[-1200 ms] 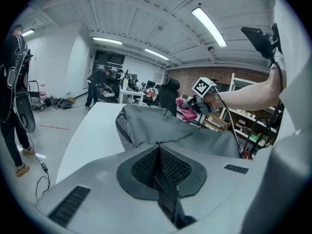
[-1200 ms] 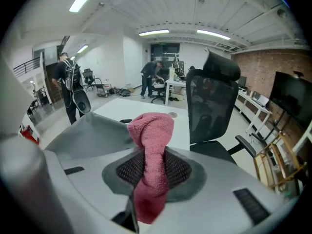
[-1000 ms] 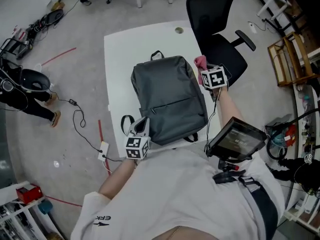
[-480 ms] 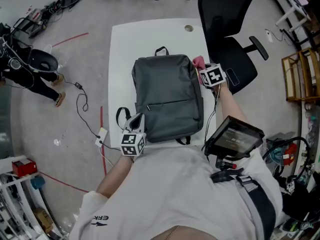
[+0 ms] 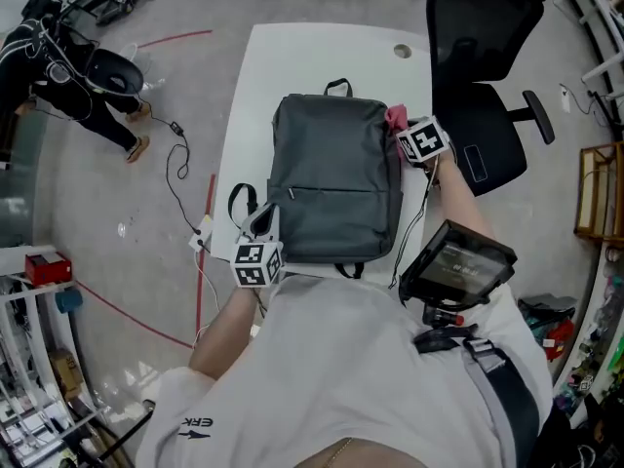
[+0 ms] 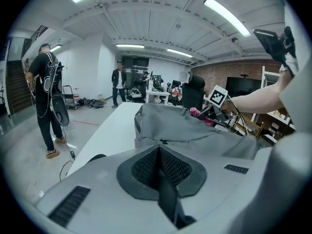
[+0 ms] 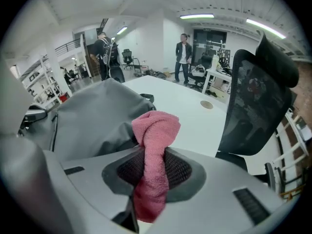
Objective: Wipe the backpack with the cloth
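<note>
Claws sit at two sides of the gray backpack point(image 5: 331, 178), one near the person and one farther off. Nearest is the left claw point(image 5: 265, 220). Its two jaws are pressed together with nothing between them. It rests by the bag's bottom left corner, just beside a black strap loop point(image 5: 237, 206), likely so it can stop the bag from sliding. I cannot tell if it touches the bag. The backpack lies flat on the white surface point(image 5: 292, 52), front side up, so its big face is easy to rub. Farther off, at the bag's upper right edge, the right claw point(image 5: 405, 135) is squeezed tight on a pink cloth point(image 7: 155, 126). The cloth is bunched and sticks out past the jaws, so the soft part meets the bag first. It looks ready to start wiping from that side. Beyond the surface stands a black office chair point(image 5: 483, 27).
</note>
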Demonstrator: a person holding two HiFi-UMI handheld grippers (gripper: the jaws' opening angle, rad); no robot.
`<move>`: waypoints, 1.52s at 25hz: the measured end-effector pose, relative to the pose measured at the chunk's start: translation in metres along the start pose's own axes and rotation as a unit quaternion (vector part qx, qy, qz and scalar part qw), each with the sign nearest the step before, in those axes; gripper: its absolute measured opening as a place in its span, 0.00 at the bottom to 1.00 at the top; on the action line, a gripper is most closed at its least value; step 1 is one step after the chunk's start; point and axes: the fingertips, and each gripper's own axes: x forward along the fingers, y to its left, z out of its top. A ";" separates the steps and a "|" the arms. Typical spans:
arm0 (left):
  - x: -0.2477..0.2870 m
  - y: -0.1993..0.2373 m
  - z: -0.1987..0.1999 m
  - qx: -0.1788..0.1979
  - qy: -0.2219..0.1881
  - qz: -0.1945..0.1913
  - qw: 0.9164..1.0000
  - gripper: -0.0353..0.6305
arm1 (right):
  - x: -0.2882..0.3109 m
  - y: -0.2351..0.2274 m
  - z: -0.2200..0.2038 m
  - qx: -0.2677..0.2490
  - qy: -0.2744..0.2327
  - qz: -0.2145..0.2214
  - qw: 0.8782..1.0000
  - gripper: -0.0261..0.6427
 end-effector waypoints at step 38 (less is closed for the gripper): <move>0.002 -0.005 -0.009 0.023 0.002 -0.107 0.994 0.06 | -0.130 0.211 -0.179 -0.018 0.110 0.186 0.976 0.19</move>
